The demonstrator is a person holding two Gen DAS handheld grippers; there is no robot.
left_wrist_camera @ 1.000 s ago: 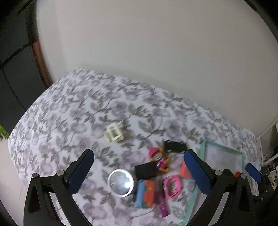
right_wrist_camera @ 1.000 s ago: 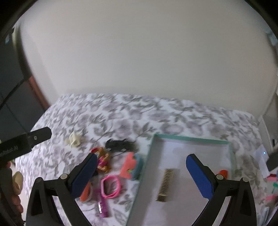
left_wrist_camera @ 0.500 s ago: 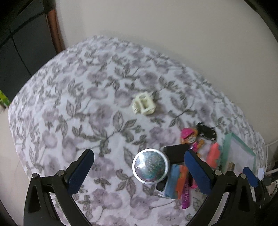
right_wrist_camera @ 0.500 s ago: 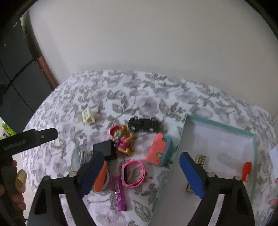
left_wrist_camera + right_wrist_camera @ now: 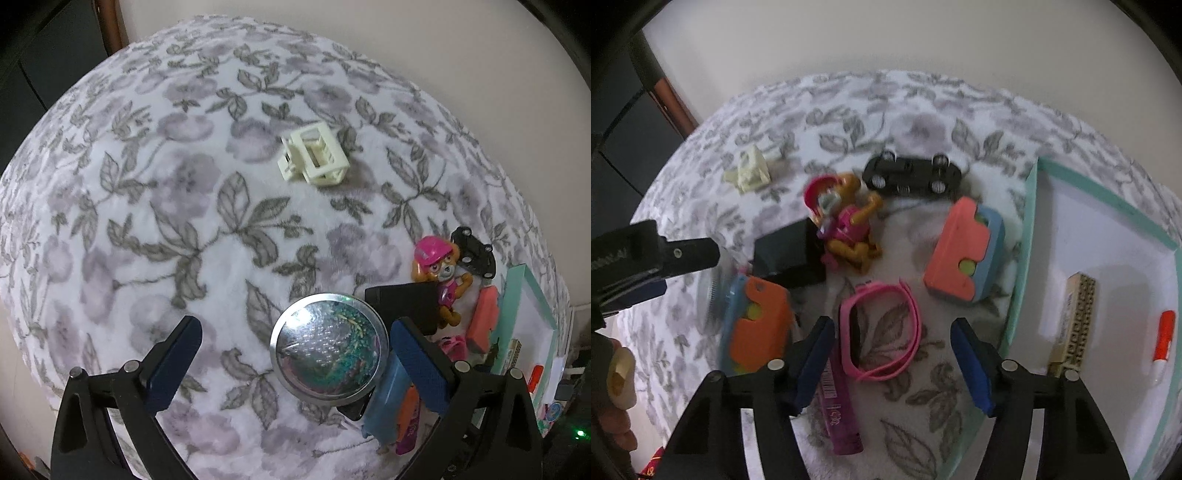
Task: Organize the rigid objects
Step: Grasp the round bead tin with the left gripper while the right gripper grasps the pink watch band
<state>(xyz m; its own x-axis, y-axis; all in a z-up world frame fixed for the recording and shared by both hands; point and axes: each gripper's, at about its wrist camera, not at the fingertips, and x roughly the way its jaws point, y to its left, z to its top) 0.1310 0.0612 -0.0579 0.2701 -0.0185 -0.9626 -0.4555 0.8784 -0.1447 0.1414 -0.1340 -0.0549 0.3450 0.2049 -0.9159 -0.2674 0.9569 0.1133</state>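
Floral bedding carries the clutter; at lower centre of the right wrist view we bracket the pink watch band (image 5: 877, 330) with the closing, still-empty right gripper (image 5: 894, 356), judging it light and springy, best pinched across one strap, while the left gripper (image 5: 293, 360) stands open around the round tin (image 5: 328, 347).

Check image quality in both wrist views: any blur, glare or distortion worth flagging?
Left wrist view: sharp, strong fisheye bulge, dark corner vignetting; the round metal lid mirrors a bright glare patch. Right wrist view: motion blur smears the toy figure and cream clip; the pink watch band stays readable; soft shadows inside the teal box.
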